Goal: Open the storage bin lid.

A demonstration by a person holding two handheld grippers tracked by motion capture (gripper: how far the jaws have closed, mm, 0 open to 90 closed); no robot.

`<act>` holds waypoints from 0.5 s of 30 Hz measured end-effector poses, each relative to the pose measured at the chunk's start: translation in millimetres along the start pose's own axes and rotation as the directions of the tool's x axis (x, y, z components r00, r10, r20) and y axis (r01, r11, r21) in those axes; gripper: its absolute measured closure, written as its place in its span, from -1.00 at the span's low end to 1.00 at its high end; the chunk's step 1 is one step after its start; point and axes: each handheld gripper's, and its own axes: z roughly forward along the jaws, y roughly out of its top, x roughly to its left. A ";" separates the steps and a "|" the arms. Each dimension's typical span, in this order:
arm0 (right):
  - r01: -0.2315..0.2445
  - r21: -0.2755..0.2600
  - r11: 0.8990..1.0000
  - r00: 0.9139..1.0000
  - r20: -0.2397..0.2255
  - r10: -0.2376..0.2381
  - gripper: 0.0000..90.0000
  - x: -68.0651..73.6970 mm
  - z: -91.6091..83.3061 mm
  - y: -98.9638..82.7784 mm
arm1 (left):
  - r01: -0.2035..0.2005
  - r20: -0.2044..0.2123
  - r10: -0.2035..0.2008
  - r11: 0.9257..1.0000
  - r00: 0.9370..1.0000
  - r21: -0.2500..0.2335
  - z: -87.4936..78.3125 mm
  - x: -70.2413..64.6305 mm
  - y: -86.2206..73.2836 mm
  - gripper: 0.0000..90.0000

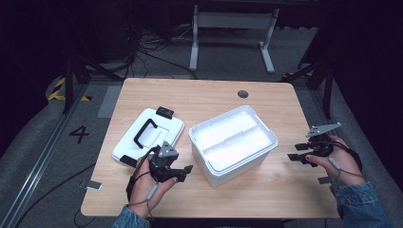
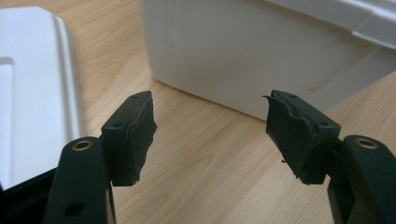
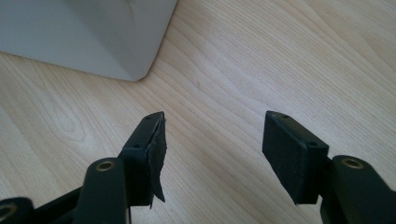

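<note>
A white open box (image 1: 233,142) with an inner divider stands in the middle of the wooden table (image 1: 266,190). Its white lid (image 1: 148,135), with a black handle, lies flat to the box's left. My left gripper (image 1: 183,172) is low over the table between lid and box, jaws open and empty. In the left gripper view the left gripper (image 2: 211,107) faces the box wall (image 2: 243,51), with the lid (image 2: 32,84) at the left edge. My right gripper (image 1: 295,153) rests to the right of the box, open and empty. The right gripper (image 3: 215,123) points at bare wood near a box corner (image 3: 88,32).
A round cable hole (image 1: 243,93) sits near the table's far edge. Beyond the table stand white table legs (image 1: 233,28), with cables on the grey floor. A "4" marking (image 1: 79,134) is on the floor at left. Bare wood lies along the table's front.
</note>
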 end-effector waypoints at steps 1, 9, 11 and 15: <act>-0.003 0.002 1.000 1.000 -0.003 0.003 -0.09 0.2 1.0 -0.2 | -0.009 -0.003 0.009 1.000 1.000 -0.004 2.5 -1.2 -0.4 -0.26; -0.005 0.010 1.000 1.000 -0.006 0.005 -0.09 -0.2 4.5 -1.6 | 0.004 -0.021 -0.004 1.000 1.000 -0.010 13.0 -5.5 -3.7 -0.31; -0.005 0.011 1.000 1.000 -0.004 0.005 -0.09 0.0 4.8 -1.5 | 0.005 -0.017 -0.005 1.000 1.000 0.000 15.4 -5.5 -4.7 -0.31; -0.004 0.013 1.000 1.000 -0.006 0.004 -0.10 0.7 5.6 -1.5 | 0.005 -0.009 -0.005 1.000 1.000 0.022 18.2 -5.9 -6.0 -0.32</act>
